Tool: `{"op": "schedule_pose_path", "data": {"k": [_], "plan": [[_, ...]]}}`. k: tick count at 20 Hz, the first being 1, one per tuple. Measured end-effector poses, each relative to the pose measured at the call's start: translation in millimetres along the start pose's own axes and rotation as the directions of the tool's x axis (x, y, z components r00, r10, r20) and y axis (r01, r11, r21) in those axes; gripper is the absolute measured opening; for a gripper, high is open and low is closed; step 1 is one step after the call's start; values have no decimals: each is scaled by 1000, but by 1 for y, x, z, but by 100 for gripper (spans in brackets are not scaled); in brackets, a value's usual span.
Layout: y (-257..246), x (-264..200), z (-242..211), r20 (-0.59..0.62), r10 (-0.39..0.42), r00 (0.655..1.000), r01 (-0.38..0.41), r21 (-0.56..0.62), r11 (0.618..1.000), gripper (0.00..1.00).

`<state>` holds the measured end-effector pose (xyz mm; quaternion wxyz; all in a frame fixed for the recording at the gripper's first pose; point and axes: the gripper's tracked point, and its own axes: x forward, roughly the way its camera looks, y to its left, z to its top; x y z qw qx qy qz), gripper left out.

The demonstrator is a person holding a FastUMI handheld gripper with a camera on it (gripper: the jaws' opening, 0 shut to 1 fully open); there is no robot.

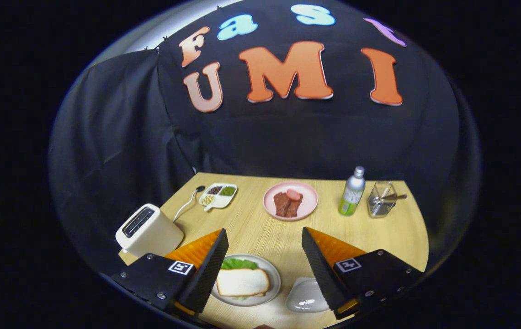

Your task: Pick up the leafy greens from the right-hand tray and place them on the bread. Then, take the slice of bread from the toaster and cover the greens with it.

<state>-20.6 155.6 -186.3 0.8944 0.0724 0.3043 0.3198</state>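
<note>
The gripper (pixel 265 237) is spread wide with nothing between its 2 fingers. Just below them, a plate (pixel 273 274) holds the bread slice (pixel 242 282) lying on the leafy greens (pixel 238 263). A small white tray (pixel 304 297) sits beside the plate. The toaster (pixel 148 230) stands to the left. Farther off are a pink plate of meat (pixel 290 200), a bottle (pixel 352 191) and a divided dish (pixel 217 195).

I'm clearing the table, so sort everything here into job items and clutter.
Job: gripper, open, holding nothing; bread slice over leafy greens on the grey plate; toaster; white tray.
Clutter: pink meat plate; bottle; divided dish; glass holder.
</note>
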Motion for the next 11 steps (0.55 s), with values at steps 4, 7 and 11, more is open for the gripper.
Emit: {"op": "schedule_pose_path", "data": {"k": [4, 7, 11], "plan": [[-15, -36, 59, 165, -94, 982, 96, 0, 995, 97], [-27, -64, 102, 290, -145, 946, 144, 23, 989, 98], [-49, -106, 150, 465, -242, 852, 263, 20, 965, 97]]}}
